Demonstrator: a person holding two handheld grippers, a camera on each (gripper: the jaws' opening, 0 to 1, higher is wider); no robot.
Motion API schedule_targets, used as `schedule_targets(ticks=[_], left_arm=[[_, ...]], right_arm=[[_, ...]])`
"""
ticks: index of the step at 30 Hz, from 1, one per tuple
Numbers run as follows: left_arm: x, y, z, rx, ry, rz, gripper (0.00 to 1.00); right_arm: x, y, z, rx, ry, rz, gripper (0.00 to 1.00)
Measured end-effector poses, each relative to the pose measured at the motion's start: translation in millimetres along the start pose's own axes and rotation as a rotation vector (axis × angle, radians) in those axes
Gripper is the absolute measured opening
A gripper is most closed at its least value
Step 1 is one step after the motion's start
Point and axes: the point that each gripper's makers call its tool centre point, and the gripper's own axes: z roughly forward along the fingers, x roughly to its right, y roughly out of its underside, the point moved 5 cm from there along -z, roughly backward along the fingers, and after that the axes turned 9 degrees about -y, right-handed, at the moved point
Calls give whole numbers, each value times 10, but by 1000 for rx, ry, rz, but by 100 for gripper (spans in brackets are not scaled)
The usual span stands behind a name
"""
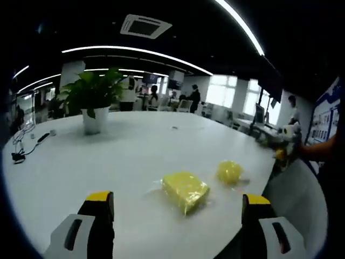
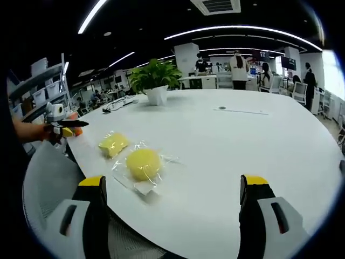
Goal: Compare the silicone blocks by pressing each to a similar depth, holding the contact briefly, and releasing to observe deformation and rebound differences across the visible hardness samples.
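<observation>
Left gripper (image 1: 178, 213): one, jaws spread wide and holding nothing, poised short of the table's near edge, judged a ready stance before any pressing begins. Right gripper (image 2: 178, 210): one, jaws likewise wide apart and empty, held over the near edge above a chair back (image 2: 46, 183); it also shows at the right of the left gripper view, carried in a hand. Silicone blocks: two, both yellow and in clear wrappers, lying flat on the white table (image 1: 135, 151) close to its near edge and just beside each other without touching, probably set there so that either gripper can reach them. Square block (image 1: 185, 190): one, flat, slab-shaped. Round block (image 1: 229, 171): one, rounded, dome-like; in the right gripper view it is the nearer of the pair. Neither block looks pressed yet. Potted plant (image 1: 96, 102): one, green leaves in a white pot, standing toward the far edge, well apart from the blocks. Cables (image 1: 24, 148): a dark tangle near the table's far left edge; number cannot be told. Beyond the table: several people, desks and ceiling light strips, too small to count.
</observation>
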Motion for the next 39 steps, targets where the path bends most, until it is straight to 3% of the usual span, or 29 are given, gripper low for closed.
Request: schedule_targets(ticks=[4, 11, 31, 34, 39], left_arm=[[32, 39, -43, -7, 6, -47, 100], [53, 35, -51, 10, 0, -12, 100], [94, -28, 25, 16, 1, -46, 100], [155, -54, 103, -23, 1, -67, 100], [329, -208, 228, -5, 43, -66, 100]], right_arm=[[-4, 2, -22, -11, -15, -53, 96], [-69, -6, 50, -30, -47, -107, 96], [-40, -25, 74, -29, -38, -69, 96], [-30, -39, 71, -22, -35, -68, 96], [-37, -70, 73, -14, -34, -69, 96]])
